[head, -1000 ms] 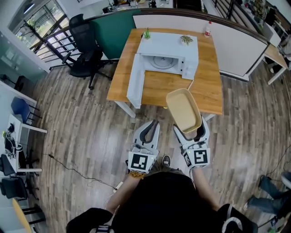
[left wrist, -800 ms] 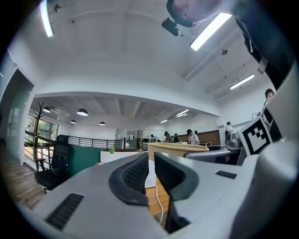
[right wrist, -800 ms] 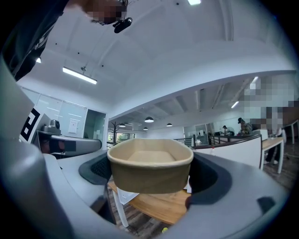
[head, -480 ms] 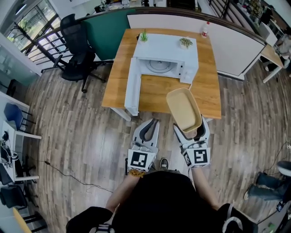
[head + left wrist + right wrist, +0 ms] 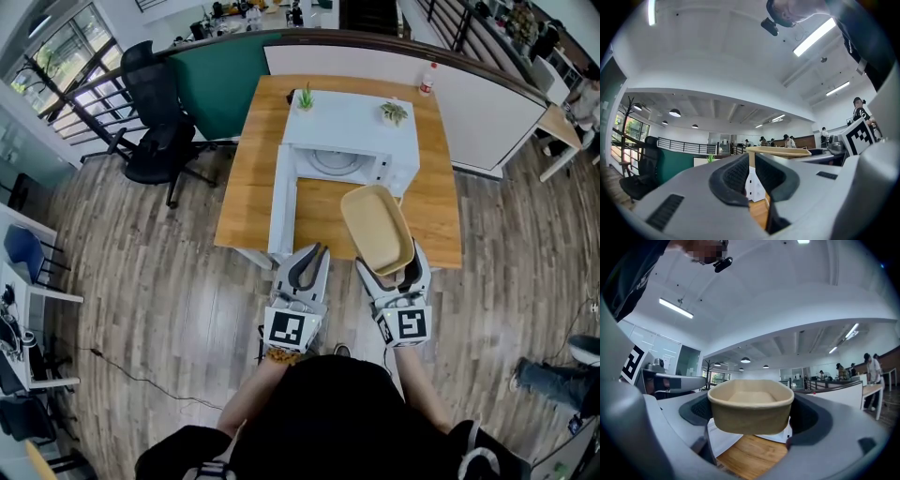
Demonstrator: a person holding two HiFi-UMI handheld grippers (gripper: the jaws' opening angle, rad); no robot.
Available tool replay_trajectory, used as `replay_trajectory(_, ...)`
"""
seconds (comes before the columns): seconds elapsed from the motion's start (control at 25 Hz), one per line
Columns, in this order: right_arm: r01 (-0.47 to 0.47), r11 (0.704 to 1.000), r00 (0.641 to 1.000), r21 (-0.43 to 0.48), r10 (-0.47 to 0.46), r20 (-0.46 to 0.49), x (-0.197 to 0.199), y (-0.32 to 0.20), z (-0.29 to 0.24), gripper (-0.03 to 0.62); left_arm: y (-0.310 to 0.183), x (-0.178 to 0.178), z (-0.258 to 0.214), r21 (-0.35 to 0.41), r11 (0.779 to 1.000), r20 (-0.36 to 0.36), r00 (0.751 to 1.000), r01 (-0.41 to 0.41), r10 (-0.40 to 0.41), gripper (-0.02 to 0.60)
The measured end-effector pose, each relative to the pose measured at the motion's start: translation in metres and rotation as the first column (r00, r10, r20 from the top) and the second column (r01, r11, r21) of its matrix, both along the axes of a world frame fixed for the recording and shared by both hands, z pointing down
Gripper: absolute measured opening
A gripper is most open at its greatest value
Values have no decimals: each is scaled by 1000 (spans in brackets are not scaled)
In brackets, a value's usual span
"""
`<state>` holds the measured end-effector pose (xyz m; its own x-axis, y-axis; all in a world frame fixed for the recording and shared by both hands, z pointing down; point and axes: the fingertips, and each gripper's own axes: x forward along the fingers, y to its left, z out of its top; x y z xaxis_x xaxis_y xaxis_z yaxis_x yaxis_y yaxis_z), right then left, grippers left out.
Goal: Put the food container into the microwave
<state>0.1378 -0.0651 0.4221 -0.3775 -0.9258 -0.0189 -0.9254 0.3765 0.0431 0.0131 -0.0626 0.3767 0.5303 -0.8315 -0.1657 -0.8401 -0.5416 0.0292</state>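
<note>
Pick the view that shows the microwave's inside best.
Head view: the microwave sits door open, turntable visible. Left gripper view catches only a white sliver; in the right gripper view, the container blocks most of it.

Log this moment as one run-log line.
right gripper: shut on food container | left gripper: shut, empty | microwave: door open | food container: not yet inside

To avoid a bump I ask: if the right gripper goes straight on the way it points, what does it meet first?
Probably the microwave. The right gripper carries the container over the table, aimed roughly at the microwave's open front. Its height is unclear.
</note>
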Motion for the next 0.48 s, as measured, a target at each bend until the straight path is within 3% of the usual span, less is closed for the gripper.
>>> replay_trajectory(0.48, -13, 1000, 1000, 14, 13, -19, -34, -51, -7, 506, -52, -35, -5, 17, 1000, -11, 1000, -19, 19, 57)
